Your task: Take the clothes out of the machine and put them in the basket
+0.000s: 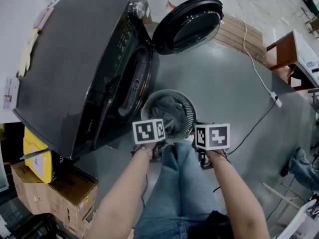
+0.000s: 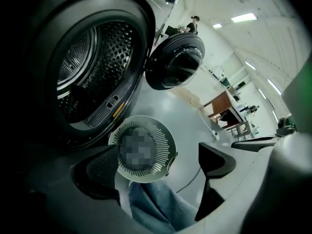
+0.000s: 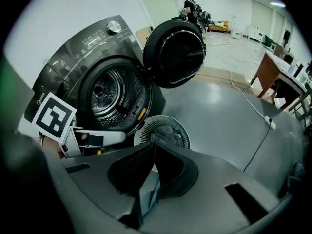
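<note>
One grey heap of clothes [image 1: 167,111] lies inside the basket [image 1: 189,108], crumpled into a rounded lump that sits within the rim and does not spill over it. Judged from the task, it lies there because that is where it is meant to end up. The heap has no clear long axis. A fold or two seems to run from the machine side toward the person in the head view, but the lump points no particular way. The basket is round and stands upright, mouth upward, on the floor [image 1: 229,83]. It sits just in front of the machine [image 1: 75,59] and below its opening, probably so that a load needs only a short drop. The drum [image 3: 109,94] shows bare perforated metal in both gripper views, with no cloth in the part that can be seen, so the unloading looks done or nearly so. The door [image 1: 188,24] is swung wide open to the far side, clear of the basket. The left gripper [image 2: 158,165] hangs above the basket's near rim and the person's knee [image 1: 179,173], its jaws apart and nothing held between them. The right gripper [image 3: 153,165] hangs just beside it, jaws pressed together on nothing, pointing steeply down toward the basket. Both are apart from the clothes.
</note>
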A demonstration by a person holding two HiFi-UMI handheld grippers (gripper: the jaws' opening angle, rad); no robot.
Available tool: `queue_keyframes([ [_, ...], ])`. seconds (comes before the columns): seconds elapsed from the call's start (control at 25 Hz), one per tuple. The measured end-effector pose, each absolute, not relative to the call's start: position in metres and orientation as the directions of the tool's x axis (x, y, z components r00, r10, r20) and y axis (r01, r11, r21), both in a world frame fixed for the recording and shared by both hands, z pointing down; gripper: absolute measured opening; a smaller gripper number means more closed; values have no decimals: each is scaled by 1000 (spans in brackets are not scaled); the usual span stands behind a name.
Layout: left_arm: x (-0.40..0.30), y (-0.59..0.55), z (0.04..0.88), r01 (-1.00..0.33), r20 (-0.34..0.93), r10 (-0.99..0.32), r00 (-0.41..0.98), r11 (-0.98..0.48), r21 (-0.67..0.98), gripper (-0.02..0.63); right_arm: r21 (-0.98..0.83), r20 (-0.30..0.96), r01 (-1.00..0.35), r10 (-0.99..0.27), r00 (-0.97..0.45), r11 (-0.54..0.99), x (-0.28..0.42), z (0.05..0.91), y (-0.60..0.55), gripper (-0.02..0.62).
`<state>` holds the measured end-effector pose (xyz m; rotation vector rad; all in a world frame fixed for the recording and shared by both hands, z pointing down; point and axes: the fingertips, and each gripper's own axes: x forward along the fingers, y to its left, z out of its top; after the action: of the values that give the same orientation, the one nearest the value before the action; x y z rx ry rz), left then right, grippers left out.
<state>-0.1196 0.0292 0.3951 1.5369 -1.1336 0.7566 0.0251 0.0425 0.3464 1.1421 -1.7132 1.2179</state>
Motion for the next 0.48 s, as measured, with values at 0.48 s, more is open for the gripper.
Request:
queue_keyframes([
  [0.48, -138, 33, 299, -932, 860, -361, 362, -127, 339, 514, -303, 880, -924, -305, -365, 233, 5, 258, 52, 6],
])
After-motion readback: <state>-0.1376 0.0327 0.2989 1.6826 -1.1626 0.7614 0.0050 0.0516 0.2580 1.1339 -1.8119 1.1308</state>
